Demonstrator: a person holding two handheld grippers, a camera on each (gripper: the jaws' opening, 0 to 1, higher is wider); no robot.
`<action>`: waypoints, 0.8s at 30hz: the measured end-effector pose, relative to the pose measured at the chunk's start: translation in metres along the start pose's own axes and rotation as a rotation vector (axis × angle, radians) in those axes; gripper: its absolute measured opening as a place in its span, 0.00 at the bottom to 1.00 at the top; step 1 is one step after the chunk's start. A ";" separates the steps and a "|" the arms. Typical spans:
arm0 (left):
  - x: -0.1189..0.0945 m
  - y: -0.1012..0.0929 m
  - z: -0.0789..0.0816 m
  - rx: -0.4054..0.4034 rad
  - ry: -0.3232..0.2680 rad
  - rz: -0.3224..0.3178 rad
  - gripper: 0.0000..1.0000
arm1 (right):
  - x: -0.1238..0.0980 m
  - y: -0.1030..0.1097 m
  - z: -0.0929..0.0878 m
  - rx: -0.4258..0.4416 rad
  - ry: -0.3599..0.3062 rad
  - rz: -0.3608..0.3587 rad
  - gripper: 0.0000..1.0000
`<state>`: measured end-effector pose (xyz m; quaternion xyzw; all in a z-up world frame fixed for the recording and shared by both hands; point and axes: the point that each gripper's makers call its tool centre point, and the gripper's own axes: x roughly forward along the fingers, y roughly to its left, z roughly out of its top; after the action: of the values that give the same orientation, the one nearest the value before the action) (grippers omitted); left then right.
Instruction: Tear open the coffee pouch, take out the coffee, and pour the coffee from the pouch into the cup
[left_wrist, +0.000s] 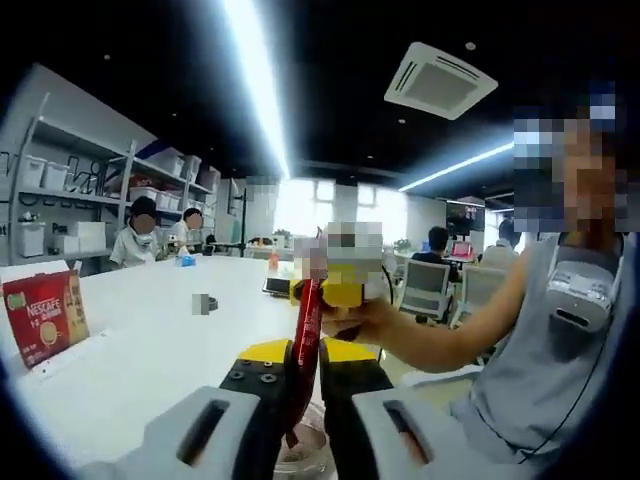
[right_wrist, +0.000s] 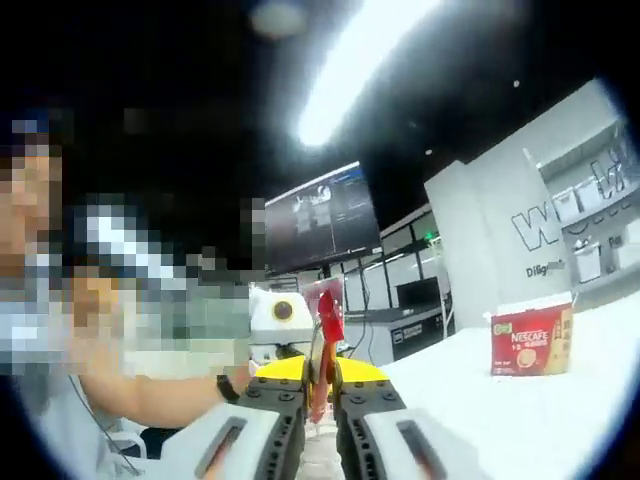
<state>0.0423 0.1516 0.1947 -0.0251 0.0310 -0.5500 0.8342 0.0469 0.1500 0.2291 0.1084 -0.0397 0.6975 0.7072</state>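
Left tongs (left_wrist: 300, 372): closed on lower part of red coffee pouch (left_wrist: 306, 325); pouch stands upright betw the yellow-tipped jaws, in left gripper view.
Cup (left_wrist: 300, 455): clear rim directly below pouch, at bottom of left gripper view, on white bench (left_wrist: 150, 340).
Right tongs (right_wrist: 320, 385): closed on the same pouch (right_wrist: 327, 330), w/ its red top poking up above the jaws in right gripper view. In left gripper view they show as the other gripper, pinching pouch's upper end.
Step in hand, by my read: tearing top open; both tongs grip one stick, apart along its length. Can't tell if tear has started.
Doing it well: keep left grip firm & low, pull right tongs sideways across the top, not upward, so pouch stays over cup & powder doesn't spill.
Nescafe box (left_wrist: 45, 318): red, standing on bench, well apart from cup.
Far: seated people, shelving w/ bins (left_wrist: 160, 160), ceiling light strips.
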 end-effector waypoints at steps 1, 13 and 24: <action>-0.001 -0.001 0.000 0.003 -0.005 0.005 0.19 | 0.000 0.000 -0.001 -0.008 0.006 -0.007 0.10; -0.011 -0.001 0.008 0.149 -0.023 0.242 0.25 | -0.006 0.000 0.000 -0.017 0.002 -0.051 0.10; -0.011 -0.022 0.011 0.329 -0.029 0.488 0.27 | -0.002 0.005 -0.002 -0.083 0.045 -0.148 0.10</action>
<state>0.0190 0.1529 0.2075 0.1111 -0.0653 -0.3303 0.9350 0.0422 0.1484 0.2268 0.0657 -0.0447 0.6435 0.7613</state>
